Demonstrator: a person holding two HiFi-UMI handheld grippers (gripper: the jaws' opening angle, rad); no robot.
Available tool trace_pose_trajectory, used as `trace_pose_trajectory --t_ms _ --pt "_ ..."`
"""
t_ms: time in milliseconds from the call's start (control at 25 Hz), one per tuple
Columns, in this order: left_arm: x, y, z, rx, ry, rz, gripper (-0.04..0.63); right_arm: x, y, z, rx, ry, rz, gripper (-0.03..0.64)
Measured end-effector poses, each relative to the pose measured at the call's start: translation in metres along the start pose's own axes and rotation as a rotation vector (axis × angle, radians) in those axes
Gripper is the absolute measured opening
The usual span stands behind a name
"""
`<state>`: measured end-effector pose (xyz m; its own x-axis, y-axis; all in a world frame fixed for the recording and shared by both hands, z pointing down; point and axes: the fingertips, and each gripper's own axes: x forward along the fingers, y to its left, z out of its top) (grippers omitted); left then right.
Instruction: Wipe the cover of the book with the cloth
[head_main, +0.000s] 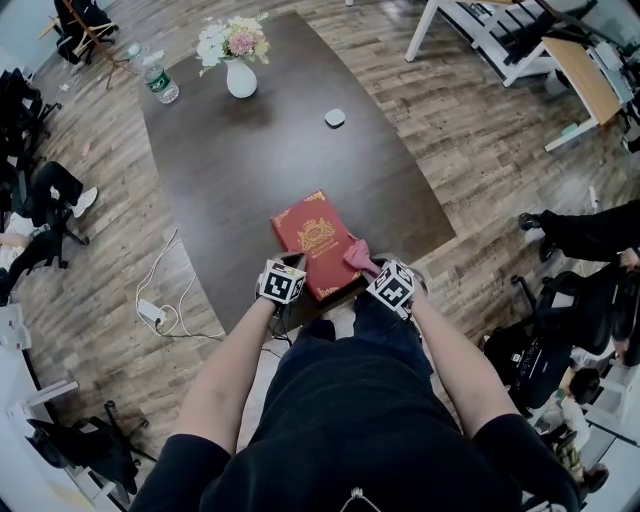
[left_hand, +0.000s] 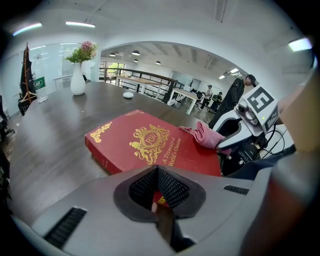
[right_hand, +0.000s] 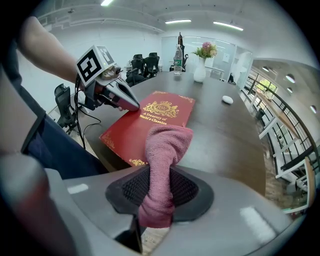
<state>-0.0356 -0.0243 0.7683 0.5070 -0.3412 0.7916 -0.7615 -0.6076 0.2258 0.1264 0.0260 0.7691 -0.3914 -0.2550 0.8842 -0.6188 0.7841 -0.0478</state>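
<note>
A red book (head_main: 315, 240) with gold print lies on the dark table (head_main: 250, 160), close to its near edge. My left gripper (head_main: 293, 262) is shut on the book's near left edge; red cover shows between its pads (left_hand: 157, 192). The right gripper (head_main: 365, 262) is shut on a pink cloth (head_main: 356, 254). The cloth (right_hand: 165, 150) hangs out of the jaws, and its free end rests on the book's (right_hand: 150, 120) near right corner. The left gripper view shows the book (left_hand: 150, 145), with the cloth (left_hand: 202, 134) at its right corner.
A white vase of flowers (head_main: 240, 75), a water bottle (head_main: 160, 82) and a small white object (head_main: 335, 117) stand at the table's far end. Cables and a power strip (head_main: 155, 312) lie on the floor to the left. Office chairs and desks surround the table.
</note>
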Motion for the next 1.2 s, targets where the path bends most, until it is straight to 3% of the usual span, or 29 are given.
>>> trace_pose_trajectory --t_ms 560,720,840,1200 --pt "-0.006 -0.002 0.003 0.001 -0.047 0.005 -0.005 -0.016 -0.028 -0.025 0.108 0.048 -0.150 0.112" --pt "-0.018 -0.006 0.007 -0.014 -0.120 -0.001 -0.005 -0.032 -0.032 -0.011 0.164 -0.017 -0.208 0.109" --pt "-0.034 -0.011 0.015 0.023 -0.195 0.011 -0.005 -0.048 -0.033 0.008 0.182 -0.088 -0.226 0.109" --pt "-0.109 -0.022 0.038 0.001 -0.394 0.151 -0.005 -0.088 -0.025 0.086 0.140 -0.344 -0.103 0.107"
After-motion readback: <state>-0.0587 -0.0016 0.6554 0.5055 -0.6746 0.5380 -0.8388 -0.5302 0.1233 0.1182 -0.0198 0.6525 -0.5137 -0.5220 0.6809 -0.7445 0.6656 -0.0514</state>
